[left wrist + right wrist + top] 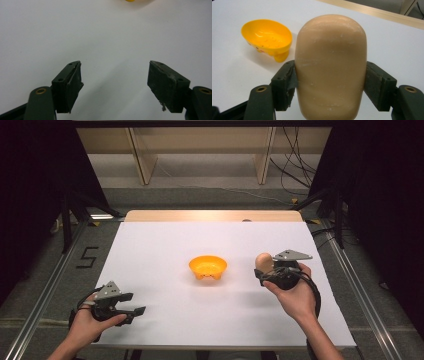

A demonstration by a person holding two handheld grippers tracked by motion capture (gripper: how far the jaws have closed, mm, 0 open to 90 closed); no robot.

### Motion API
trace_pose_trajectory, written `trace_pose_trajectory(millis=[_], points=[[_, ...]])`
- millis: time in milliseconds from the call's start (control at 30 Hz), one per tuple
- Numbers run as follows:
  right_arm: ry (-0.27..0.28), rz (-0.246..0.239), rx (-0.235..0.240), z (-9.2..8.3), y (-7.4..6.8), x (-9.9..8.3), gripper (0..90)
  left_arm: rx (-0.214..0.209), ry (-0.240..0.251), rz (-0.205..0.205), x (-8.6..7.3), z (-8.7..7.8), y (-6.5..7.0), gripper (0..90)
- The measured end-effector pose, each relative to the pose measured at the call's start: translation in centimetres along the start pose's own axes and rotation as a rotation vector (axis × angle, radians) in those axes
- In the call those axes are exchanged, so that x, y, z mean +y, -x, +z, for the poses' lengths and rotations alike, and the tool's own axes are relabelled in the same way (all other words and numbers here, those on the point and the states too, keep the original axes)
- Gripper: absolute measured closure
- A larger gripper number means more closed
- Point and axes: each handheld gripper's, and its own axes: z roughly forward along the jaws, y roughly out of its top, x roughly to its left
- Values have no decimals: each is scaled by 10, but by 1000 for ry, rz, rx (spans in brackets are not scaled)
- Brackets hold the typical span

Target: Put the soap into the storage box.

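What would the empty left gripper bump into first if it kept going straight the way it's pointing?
Probably nothing soon: ahead of the open left gripper lies bare white table. The orange bowl sits far ahead, slightly to one side, so it might meet that first, though depth is hard to judge.

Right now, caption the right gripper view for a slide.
Right gripper clamps a tan, rounded object above the white table, with the yellow bowl beyond it to the left.
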Motion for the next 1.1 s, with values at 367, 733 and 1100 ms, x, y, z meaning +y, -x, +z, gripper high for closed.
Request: trace_pose_trajectory(millis=[367,733,1100], points=[[21,14,10,4,-3,11,336,0,0,3,0,0,0,272],[1,16,6,8,-4,18,336,0,-9,0,0,0,0,272],[19,-18,-2,16,0,24,336,-3,-14,23,1,-1,-1,274]])
